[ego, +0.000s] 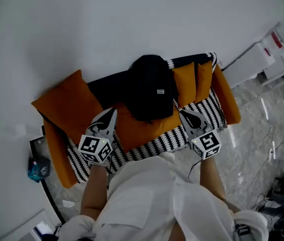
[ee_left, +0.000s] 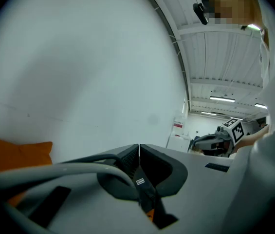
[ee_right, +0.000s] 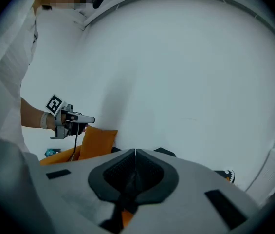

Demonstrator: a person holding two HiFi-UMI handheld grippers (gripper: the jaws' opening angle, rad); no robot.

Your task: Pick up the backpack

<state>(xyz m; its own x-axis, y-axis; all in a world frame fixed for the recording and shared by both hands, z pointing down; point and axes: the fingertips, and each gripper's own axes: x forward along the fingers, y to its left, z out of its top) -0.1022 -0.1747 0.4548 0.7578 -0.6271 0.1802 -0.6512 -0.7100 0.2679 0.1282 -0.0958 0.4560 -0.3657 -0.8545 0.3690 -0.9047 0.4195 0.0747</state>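
Observation:
A black backpack [ego: 151,87] with a small white label lies on the seat of an orange sofa [ego: 69,107], leaning on the backrest. In the head view my left gripper [ego: 113,111] points at the backpack's lower left side and my right gripper [ego: 181,112] at its lower right. Both stop just short of it, jaws shut and empty. In the left gripper view the left gripper [ee_left: 139,147] has its pads together, with the backpack's labelled fabric [ee_left: 144,191] showing below them. The right gripper [ee_right: 135,152] is likewise shut in its own view.
A black-and-white striped throw [ego: 204,109] covers the sofa's seat front. Orange cushions [ego: 189,82] stand right of the backpack. A white wall rises behind. White cabinets [ego: 255,62] stand at the right, and a blue object [ego: 38,168] sits on the marble floor at the left.

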